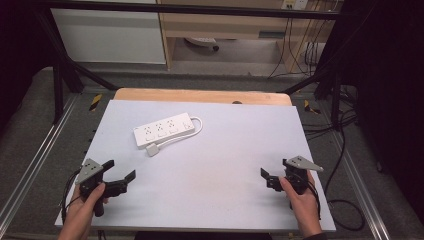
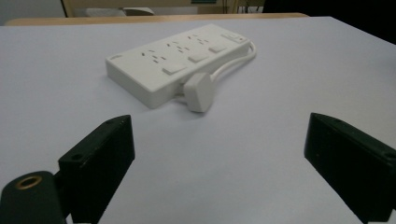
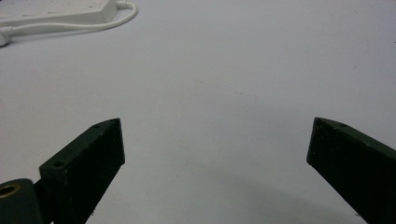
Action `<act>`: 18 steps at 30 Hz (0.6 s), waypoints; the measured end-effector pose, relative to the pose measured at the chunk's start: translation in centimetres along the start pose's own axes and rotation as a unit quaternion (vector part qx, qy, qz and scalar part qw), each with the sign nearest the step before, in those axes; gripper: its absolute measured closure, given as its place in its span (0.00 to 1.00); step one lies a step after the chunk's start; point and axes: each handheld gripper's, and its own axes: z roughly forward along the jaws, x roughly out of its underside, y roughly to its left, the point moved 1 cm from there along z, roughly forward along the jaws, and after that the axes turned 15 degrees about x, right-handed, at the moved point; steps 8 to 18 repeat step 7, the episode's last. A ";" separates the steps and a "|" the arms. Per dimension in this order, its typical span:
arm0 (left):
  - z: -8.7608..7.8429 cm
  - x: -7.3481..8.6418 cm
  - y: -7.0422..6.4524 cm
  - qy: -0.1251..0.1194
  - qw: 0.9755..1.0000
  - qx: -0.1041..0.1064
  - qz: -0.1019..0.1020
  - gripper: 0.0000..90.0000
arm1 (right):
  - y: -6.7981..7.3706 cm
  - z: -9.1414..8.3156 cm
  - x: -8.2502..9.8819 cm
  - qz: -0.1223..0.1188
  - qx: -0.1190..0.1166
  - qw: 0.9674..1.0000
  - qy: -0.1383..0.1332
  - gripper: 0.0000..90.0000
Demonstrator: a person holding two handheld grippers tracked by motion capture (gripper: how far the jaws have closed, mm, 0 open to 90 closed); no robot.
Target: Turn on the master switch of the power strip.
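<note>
Presently, the largest item is the table [image 1: 215, 190], covered in a smooth, matte, pale grey-white sheet with a bare wooden edge at the far side. On it, left of centre and toward the far edge, lies the power strip [image 1: 163, 129]: a flat, white, hard-plastic bar with three socket groups and rocker switches, long axis running roughly left to right across the table, slightly skewed. Its white cord [image 1: 195, 128] loops from the right end back along the near side and ends in a blocky white plug [image 1: 152, 149] lying just beside the strip's near left corner.

The left gripper [image 1: 122, 170] rests at the near left, jaws spread wide, nothing between them; the plug lies ahead of it and slightly right, and this gripper is judged clearly the nearer. The right gripper [image 1: 272, 172], near right, likewise stands spread and empty, well apart from the strip.
</note>
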 end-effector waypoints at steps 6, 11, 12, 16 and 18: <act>1.8 0.1 -1.0 0.012 1.000 0.023 0.011 0.09 | 0.0 1.4 0.4 -0.023 0.022 0.999 0.031 0.05; 2.1 0.1 -1.1 0.015 1.000 0.023 0.013 0.09 | 0.1 1.8 0.6 -0.027 0.026 0.998 0.042 0.04; 2.1 0.1 -1.1 0.015 1.000 0.023 0.013 0.09 | 0.1 1.8 0.6 -0.027 0.026 0.998 0.042 0.04; 2.1 0.1 -1.1 0.015 1.000 0.023 0.013 0.09 | 0.1 1.8 0.6 -0.027 0.026 0.998 0.042 0.04; 2.1 0.1 -1.1 0.015 1.000 0.023 0.013 0.09 | 0.1 1.8 0.6 -0.027 0.026 0.998 0.042 0.04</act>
